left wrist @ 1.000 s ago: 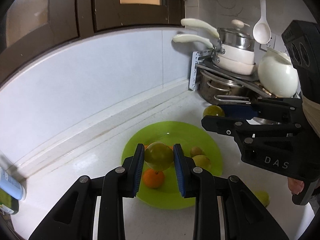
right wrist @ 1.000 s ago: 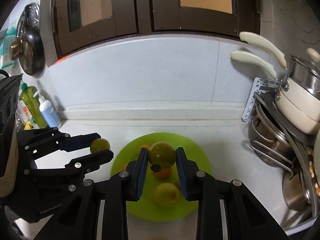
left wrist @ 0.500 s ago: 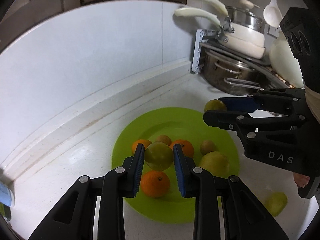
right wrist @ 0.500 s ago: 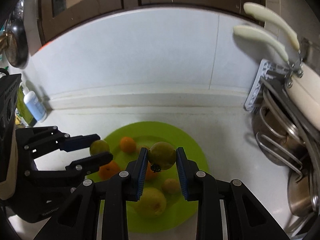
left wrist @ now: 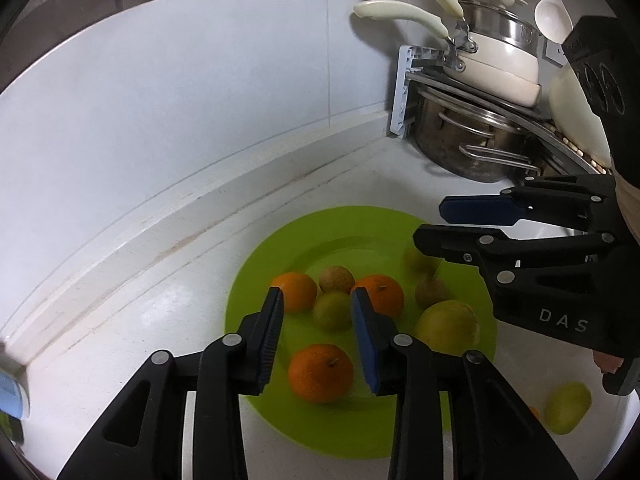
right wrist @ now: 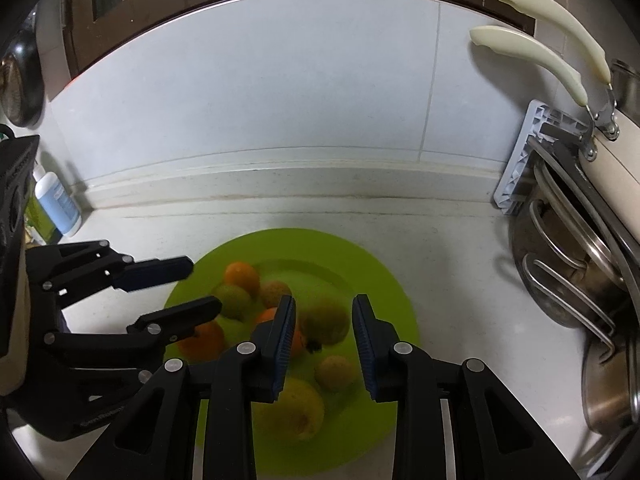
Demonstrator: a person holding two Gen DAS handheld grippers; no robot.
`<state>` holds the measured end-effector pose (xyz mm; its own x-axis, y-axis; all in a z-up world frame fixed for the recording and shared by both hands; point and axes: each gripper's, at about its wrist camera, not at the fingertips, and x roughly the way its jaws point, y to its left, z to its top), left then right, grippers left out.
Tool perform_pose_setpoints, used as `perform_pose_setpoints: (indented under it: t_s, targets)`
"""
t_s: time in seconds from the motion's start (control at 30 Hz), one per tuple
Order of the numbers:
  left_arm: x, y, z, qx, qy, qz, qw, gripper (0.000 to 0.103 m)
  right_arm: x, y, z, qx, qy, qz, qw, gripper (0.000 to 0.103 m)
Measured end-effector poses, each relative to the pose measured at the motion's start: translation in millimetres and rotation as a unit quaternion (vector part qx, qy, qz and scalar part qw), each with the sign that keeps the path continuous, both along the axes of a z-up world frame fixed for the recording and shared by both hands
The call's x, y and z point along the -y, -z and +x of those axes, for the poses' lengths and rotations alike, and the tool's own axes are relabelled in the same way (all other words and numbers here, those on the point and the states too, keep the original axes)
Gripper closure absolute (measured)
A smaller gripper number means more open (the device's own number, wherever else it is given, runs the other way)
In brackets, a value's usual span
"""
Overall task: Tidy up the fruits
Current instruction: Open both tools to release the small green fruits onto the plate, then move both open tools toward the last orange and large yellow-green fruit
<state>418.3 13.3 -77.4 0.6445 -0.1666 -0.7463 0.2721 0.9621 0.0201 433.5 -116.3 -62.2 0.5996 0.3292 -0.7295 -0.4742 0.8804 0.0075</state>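
A lime-green plate [left wrist: 360, 226] [right wrist: 384, 280] on the white counter holds several oranges, small brown fruits and green fruits. My left gripper [left wrist: 318, 334] is open just above the plate; a green fruit [left wrist: 332, 310] lies on the plate between and below its fingers. My right gripper [right wrist: 323, 340] is open above the plate, with a blurred green fruit [right wrist: 324, 320] with a dark stem below it. The right gripper also shows in the left wrist view [left wrist: 460, 222], and the left gripper shows in the right wrist view [right wrist: 188, 288].
A yellow-green fruit [left wrist: 568, 408] lies on the counter right of the plate. A rack with steel pots and cream pans [left wrist: 480, 92] [right wrist: 580, 240] stands at the right. Bottles [right wrist: 56, 208] stand at the far left by the backsplash.
Both grippers lowered toward the plate and opened. Each let go of its green fruit, and both fruits now lie on the plate.
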Motion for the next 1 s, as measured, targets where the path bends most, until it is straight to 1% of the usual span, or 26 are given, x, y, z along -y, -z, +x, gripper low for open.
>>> perform_pose_setpoints:
  t_s: [0.07,0.27,0.4,0.57,0.6,0.63,0.77,0.93,1.0]
  targets:
    - [-0.6,-2.5,-1.7,0.001,0.001,-0.001,1.0000,0.064,1.3,-2.1,-3.1,0.003,0.005,0.001,1.000,0.069]
    - [-1.8,-13.1,-13.1,0.009,0.003,0.002,1.0000,0.059,9.5,-15.2,-20.9,0.015,0.019,0.012,1.000,0.069]
    - [-1.5,-25.2,-27.7,0.018,0.005,-0.005,0.9998,0.055,14.0,-28.8,-40.9,0.035,0.027,0.008,0.999,0.069]
    - [3.3,-40.2,-48.4,0.031,0.015,-0.002,0.9994,0.052,19.2,-43.2,-67.0,0.058,0.040,0.004,0.998,0.069]
    - [3.6,-43.6,-53.3,0.034,0.016,-0.003,0.9993,0.051,20.8,-46.3,-74.0,0.061,0.044,0.004,0.997,0.067]
    - [3.7,-46.5,-57.9,0.037,0.016,-0.005,0.9992,0.049,21.8,-48.9,-80.5,0.065,0.050,0.005,0.997,0.063]
    - [2.6,-57.2,-76.0,0.051,0.023,-0.006,0.9984,0.046,28.6,-55.6,-102.6,0.077,0.071,0.005,0.994,0.059]
    - [2.8,-69.0,-100.8,0.072,0.039,-0.006,0.9967,0.043,36.8,-62.5,-133.6,0.088,0.099,0.007,0.991,0.048]
    - [3.6,-72.7,-110.4,0.079,0.047,-0.004,0.9958,0.042,39.9,-64.6,-147.6,0.091,0.110,0.009,0.990,0.046]
